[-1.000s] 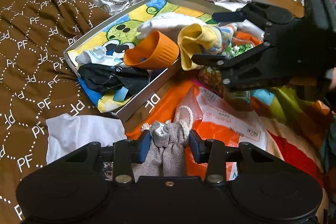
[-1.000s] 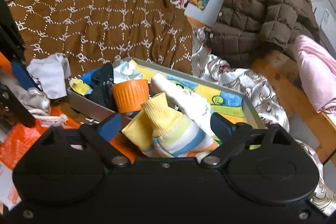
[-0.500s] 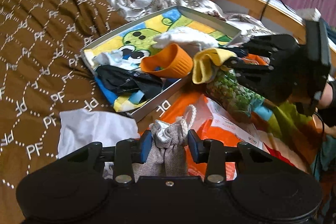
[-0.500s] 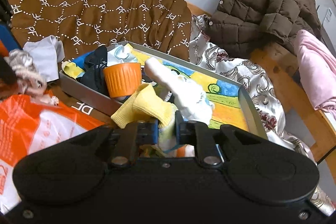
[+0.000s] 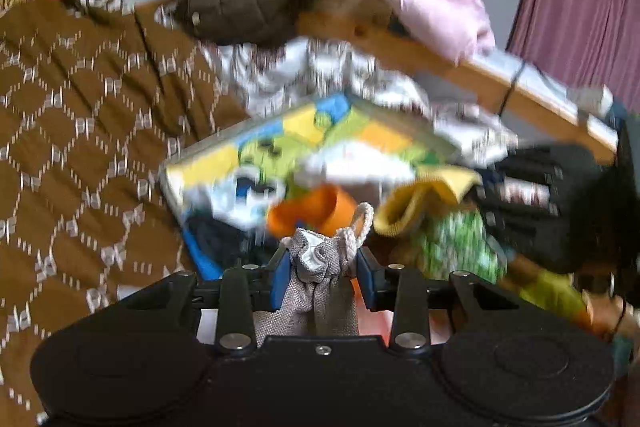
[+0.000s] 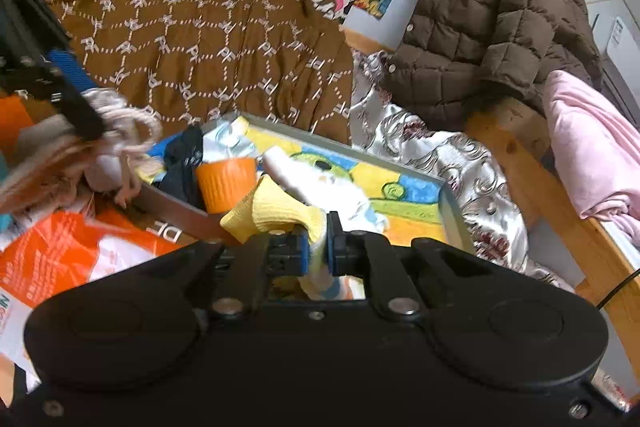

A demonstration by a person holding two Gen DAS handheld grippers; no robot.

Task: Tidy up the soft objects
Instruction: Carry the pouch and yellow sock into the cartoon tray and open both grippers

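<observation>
My left gripper (image 5: 323, 271) is shut on a grey drawstring pouch (image 5: 320, 287) with a white cord loop, held up off the bed. My right gripper (image 6: 317, 242) is shut on a yellow striped sock (image 6: 276, 213), whose cuff sticks out past the blue pads. Ahead of both lies a shallow tray (image 6: 452, 205) with a cartoon-print lining; it holds an orange cup (image 6: 226, 181), a white sock (image 6: 316, 183) and dark cloth (image 6: 182, 163). In the left wrist view the right gripper (image 5: 536, 203) holds the sock (image 5: 424, 195) at the tray's right end. In the right wrist view the left gripper (image 6: 44, 83) carries the pouch (image 6: 52, 147) at far left.
A brown patterned quilt (image 6: 208, 39) covers the bed beyond the tray. A brown padded jacket (image 6: 496, 19) and a pink cloth (image 6: 592, 143) hang on the wooden bed rail (image 6: 560, 195). An orange plastic bag (image 6: 60, 251) lies at the near left, silver cloth (image 6: 440, 151) behind the tray.
The right gripper's jaws closed onto the yellow sock and lifted it. The left gripper rose with the pouch and tilted up, so more of the wall and jacket shows.
</observation>
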